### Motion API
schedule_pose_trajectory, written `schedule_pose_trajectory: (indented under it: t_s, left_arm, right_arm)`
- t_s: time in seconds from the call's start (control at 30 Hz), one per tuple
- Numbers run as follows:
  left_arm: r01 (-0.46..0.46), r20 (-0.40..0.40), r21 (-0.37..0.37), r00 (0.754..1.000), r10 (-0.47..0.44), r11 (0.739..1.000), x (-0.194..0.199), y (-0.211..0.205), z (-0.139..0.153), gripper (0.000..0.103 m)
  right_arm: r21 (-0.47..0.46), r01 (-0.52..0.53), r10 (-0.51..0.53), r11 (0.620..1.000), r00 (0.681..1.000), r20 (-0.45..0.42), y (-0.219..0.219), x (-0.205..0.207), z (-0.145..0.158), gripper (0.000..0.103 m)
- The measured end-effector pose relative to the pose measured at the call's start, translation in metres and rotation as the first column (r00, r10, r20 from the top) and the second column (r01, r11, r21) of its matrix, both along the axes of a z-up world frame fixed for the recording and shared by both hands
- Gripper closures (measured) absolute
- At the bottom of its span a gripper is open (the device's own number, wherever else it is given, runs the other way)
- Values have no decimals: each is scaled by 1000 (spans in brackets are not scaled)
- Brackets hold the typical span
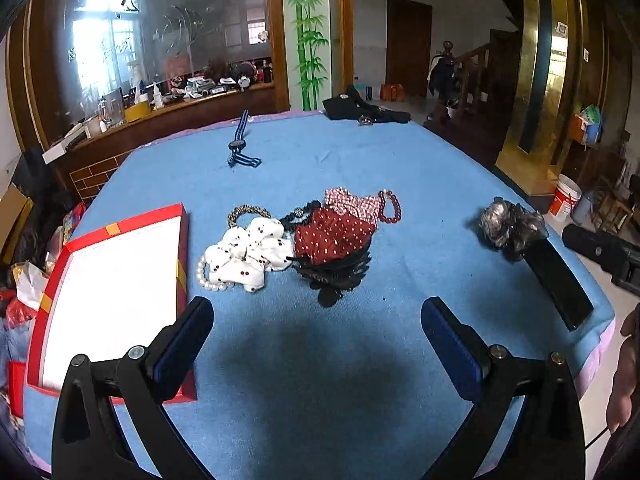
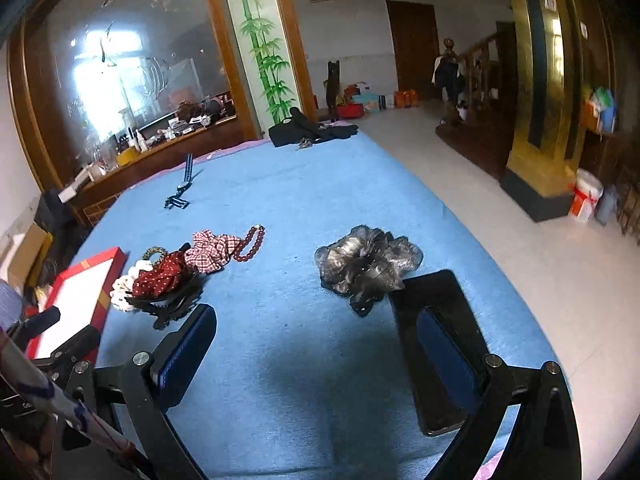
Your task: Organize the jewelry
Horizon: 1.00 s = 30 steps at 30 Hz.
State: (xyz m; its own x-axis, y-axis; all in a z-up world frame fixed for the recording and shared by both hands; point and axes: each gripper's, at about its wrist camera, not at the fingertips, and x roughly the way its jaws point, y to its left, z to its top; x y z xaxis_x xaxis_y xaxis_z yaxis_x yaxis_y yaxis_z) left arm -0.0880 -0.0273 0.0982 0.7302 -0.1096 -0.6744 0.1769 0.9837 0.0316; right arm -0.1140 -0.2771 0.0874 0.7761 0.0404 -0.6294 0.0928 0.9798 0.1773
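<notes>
A pile of accessories lies mid-table: a white dotted scrunchie (image 1: pixel 250 254), a pearl bracelet (image 1: pixel 204 278), a red dotted scrunchie (image 1: pixel 330 236), a checked scrunchie (image 1: pixel 352 202), a dark red bead bracelet (image 1: pixel 392 206) and a black lace hair piece (image 1: pixel 332 276). An open red box (image 1: pixel 116 288) with a white lining sits at the left. A grey-black frilly hair piece (image 2: pixel 368 264) lies to the right. My left gripper (image 1: pixel 318 320) is open and empty, short of the pile. My right gripper (image 2: pixel 316 340) is open and empty, short of the grey hair piece.
A black flat rectangular object (image 2: pixel 436 344) lies at the table's right edge, partly under my right finger. A striped-strap watch (image 1: pixel 239 142) lies farther back. A black bag (image 1: pixel 352 106) sits at the far edge. The blue cloth (image 1: pixel 320 380) covers the table.
</notes>
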Motion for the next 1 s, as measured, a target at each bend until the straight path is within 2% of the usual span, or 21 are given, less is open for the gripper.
schedule_pose_trajectory:
  t_s: [0.13, 1.0]
  left_arm:
    - [-2, -7, -1, 1000, 2, 1000, -2, 1, -3, 0]
    - [-28, -64, 20, 998, 29, 999, 11, 5, -17, 0]
  right_arm:
    - [33, -9, 10, 999, 1000, -21, 0, 2, -4, 1]
    - [43, -48, 51, 998, 996, -72, 14, 18, -16, 1]
